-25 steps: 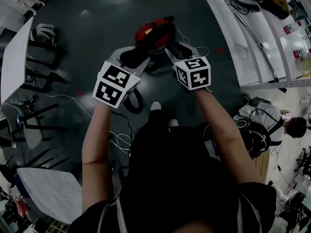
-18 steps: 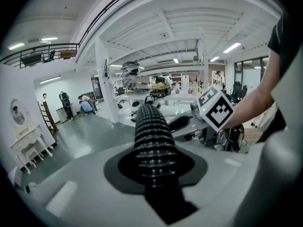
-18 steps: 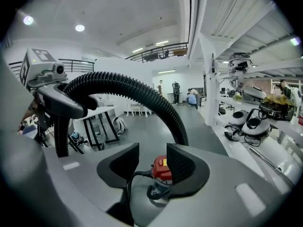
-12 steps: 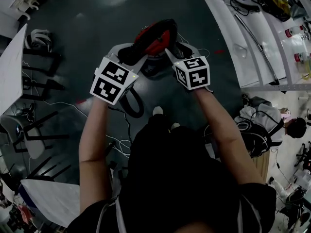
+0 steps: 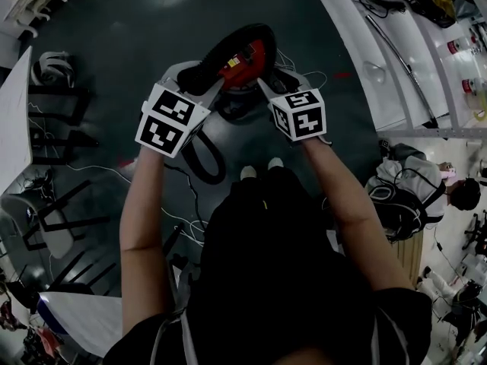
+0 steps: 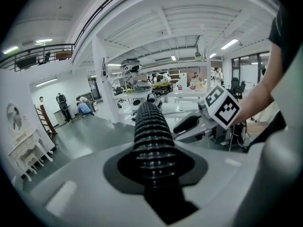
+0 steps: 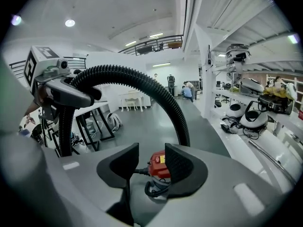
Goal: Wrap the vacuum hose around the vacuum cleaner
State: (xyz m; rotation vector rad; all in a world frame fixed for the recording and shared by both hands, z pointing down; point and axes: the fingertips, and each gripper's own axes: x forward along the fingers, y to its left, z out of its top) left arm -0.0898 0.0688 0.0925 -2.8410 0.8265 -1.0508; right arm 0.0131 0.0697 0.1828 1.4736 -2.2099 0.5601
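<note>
The red vacuum cleaner (image 5: pixel 243 61) stands on the dark floor ahead of me. Its black ribbed hose (image 5: pixel 242 33) arches over its top, and another loop of it (image 5: pixel 204 158) lies on the floor nearer me. My left gripper (image 5: pixel 196 80) is shut on the hose (image 6: pixel 149 126), which runs straight out between its jaws. My right gripper (image 5: pixel 268 82) is just right of the vacuum, open with nothing between its pads. Through its gap I see the red vacuum body (image 7: pixel 157 167), and the hose (image 7: pixel 142 82) curves overhead from the left gripper (image 7: pixel 61 96).
White tables (image 5: pixel 11 112) and dark chairs (image 5: pixel 53 204) stand at the left. Thin cables (image 5: pixel 190 220) trail on the floor by my feet. A long white bench (image 5: pixel 396 74) with gear runs along the right, and a person (image 5: pixel 456 198) sits beyond it.
Both grippers have moved a little farther from me, the left one also leftward with the hose. The hose arch now sits higher over the vacuum's far side.
</note>
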